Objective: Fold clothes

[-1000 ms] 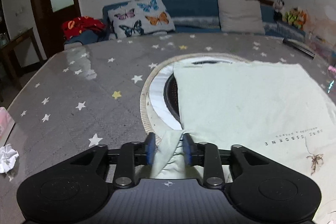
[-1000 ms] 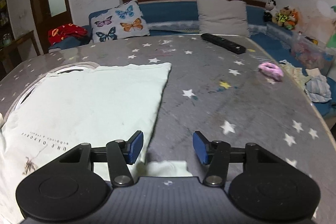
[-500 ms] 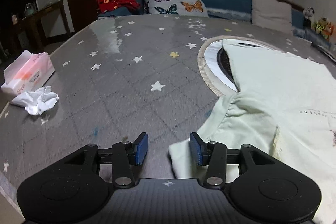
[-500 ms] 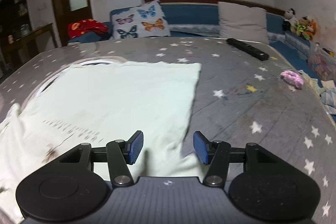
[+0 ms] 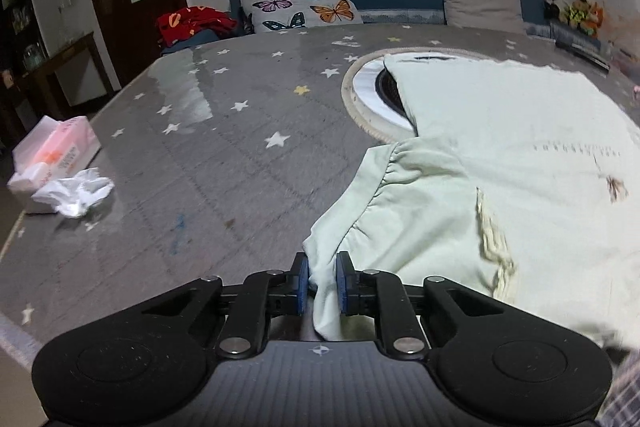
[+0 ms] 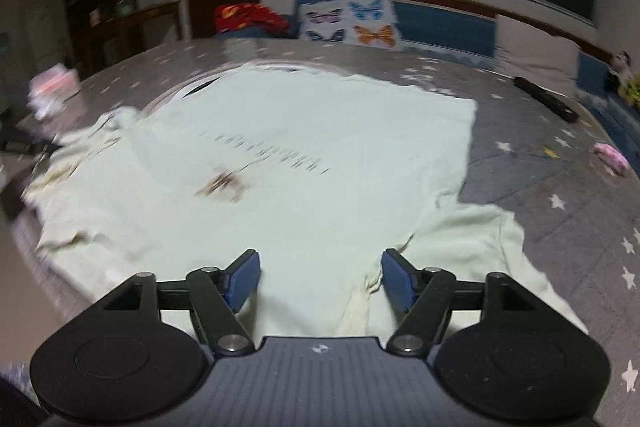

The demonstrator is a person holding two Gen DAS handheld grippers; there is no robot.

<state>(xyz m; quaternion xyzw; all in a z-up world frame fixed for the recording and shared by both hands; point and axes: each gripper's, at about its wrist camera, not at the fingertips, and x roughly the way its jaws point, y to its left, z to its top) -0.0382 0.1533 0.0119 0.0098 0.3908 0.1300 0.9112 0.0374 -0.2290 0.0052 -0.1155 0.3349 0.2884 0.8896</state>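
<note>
Your pale mint-green T-shirt (image 5: 520,155) lies spread front-up across the grey star-patterned tabletop (image 5: 224,163), its far part covering a round white-rimmed inset (image 5: 368,95) in the middle of the table. The body lies fairly flat; the sleeve (image 5: 400,211) on your left side is gathered into soft folds near the shoulder seam, and a rough, frayed-looking cream seam runs down beside it. From your right wrist view the other sleeve (image 6: 480,239) fans out loosely over the table at the near right.

A line of small dark lettering (image 5: 576,149) crosses the chest above a small brown motif (image 5: 614,187), but it is too small and smeared to read in either view. The pink and white tissue box (image 5: 56,151) at the table's left edge carries print you cannot make out either, with a crumpled tissue (image 5: 80,191) just in front of it.

Your left gripper (image 5: 322,281) has its jaws closing, nearly together, with the edge of the left sleeve pinched between the blue pads (image 5: 343,281). Your right gripper (image 6: 320,281) has its jaws opening, standing wide; it hovers over the shirt near the right armpit, fabric lying between and below the pads, neither pad pressing on it.
</note>
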